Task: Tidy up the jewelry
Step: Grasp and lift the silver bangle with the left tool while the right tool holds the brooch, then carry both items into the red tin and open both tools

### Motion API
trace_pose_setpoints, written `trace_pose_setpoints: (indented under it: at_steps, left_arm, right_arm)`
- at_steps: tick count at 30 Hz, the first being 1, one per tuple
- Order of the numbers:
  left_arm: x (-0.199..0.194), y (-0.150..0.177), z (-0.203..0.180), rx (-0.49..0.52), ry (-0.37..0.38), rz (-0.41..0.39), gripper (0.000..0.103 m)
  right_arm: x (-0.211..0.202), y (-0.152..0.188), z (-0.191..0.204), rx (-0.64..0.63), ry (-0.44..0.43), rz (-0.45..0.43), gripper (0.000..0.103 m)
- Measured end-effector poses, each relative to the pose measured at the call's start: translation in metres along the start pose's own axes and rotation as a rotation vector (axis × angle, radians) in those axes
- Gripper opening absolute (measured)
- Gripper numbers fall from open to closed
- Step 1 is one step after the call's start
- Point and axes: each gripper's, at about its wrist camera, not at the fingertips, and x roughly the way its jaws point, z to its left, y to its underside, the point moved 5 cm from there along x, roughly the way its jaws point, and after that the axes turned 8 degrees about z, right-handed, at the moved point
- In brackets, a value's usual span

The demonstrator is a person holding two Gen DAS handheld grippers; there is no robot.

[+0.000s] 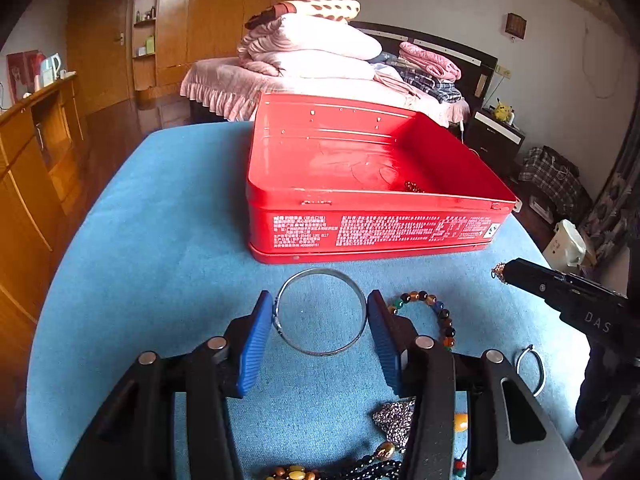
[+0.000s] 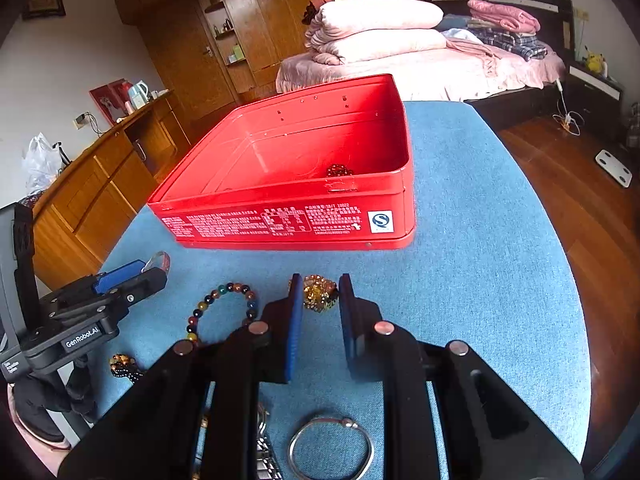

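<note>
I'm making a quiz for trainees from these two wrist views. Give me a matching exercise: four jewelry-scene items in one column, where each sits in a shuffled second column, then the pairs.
Items
1. silver bangle
2. gold bead cluster
3. dark bead piece
4. multicolour bead bracelet

Places
A. inside the red tin
B. between the left gripper jaws
C. on the blue cloth, between the two grippers
D. between the right gripper jaws

Pairs: 1-B, 2-D, 3-A, 4-C

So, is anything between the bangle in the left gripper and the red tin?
Nothing visible. The silver bangle sits between the left gripper pads, and only bare blue cloth lies before the open red tin; its near wall must be cleared.
</note>
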Motion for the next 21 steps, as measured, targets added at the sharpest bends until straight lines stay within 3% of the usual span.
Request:
trace_pose_setpoints:
  at_steps: [7, 14, 21]
  left_arm:
    - [-0.014, -0.019, -0.009, 0.006, 0.029, -0.047, 0.048]
    - [-0.028, -0.065, -0.023, 0.034, 0.039, -0.132, 0.048]
    - [0.003, -0.103, -0.015, 0.013, 0.044, -0.102, 0.048]
  right_arm:
    - [-0.015, -0.019, 0.015, -0.021, -0.013, -0.058, 0.017]
    - [-0.021, -0.064, 0.019, -0.016, -0.007, -0.11, 0.017]
    - [0.012, -0.098, 0.009, 0.011, 0.037, -0.072, 0.017]
